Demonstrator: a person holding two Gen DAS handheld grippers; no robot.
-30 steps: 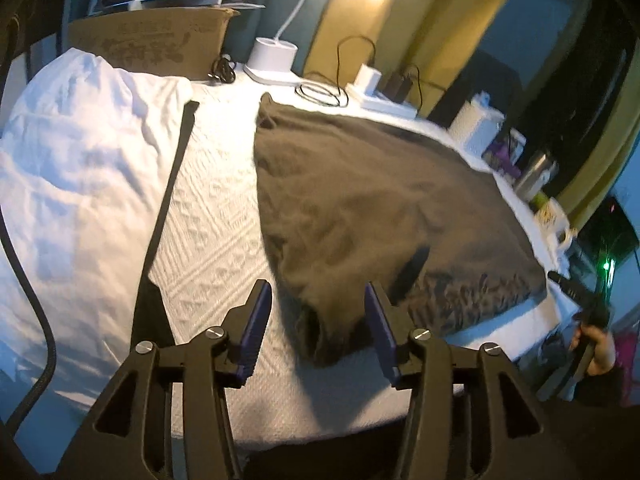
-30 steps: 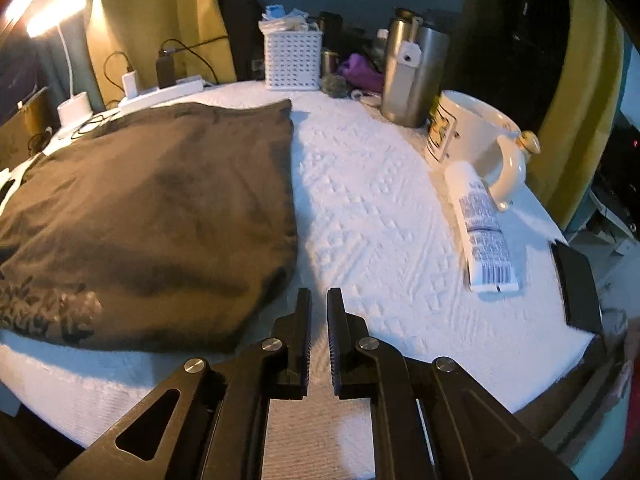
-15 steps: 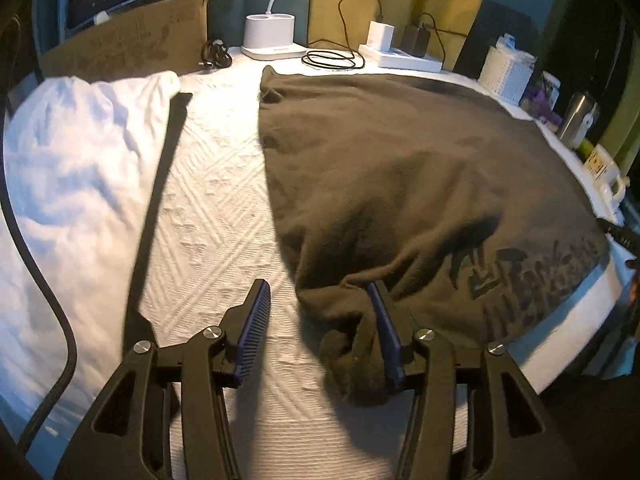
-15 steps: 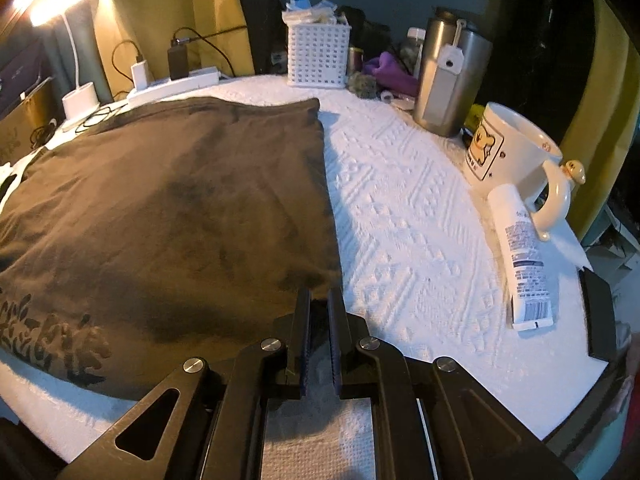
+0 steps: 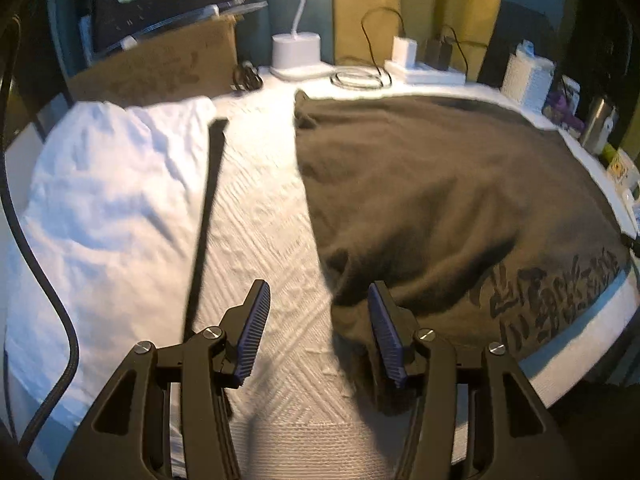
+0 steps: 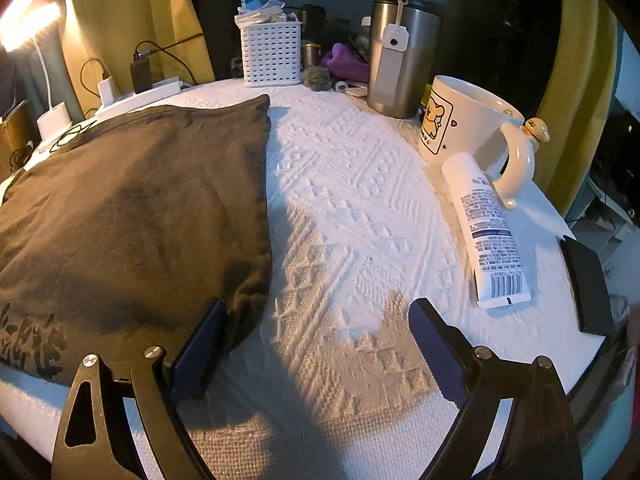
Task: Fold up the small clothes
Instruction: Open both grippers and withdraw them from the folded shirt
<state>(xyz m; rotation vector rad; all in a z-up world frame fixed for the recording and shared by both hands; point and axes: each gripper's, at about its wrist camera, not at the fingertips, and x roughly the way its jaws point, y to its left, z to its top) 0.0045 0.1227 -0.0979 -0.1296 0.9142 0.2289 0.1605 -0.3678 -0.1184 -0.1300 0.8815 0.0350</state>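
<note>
Jaws of the right gripper are standing wide apart, having just been opening, with nothing between them but white textured cloth, the inner finger hanging over the near corner of the brown garment at 9 o'clock. The left gripper is hanging about half open and gripping nothing, its right finger resting against the garment's bunched near corner at 3 o'clock while a black strap and white bedding are lying at 10 o'clock. Out at 2 o'clock from the right gripper a white tube is lying against a mug, a steel tumbler and a white basket standing behind.
</note>
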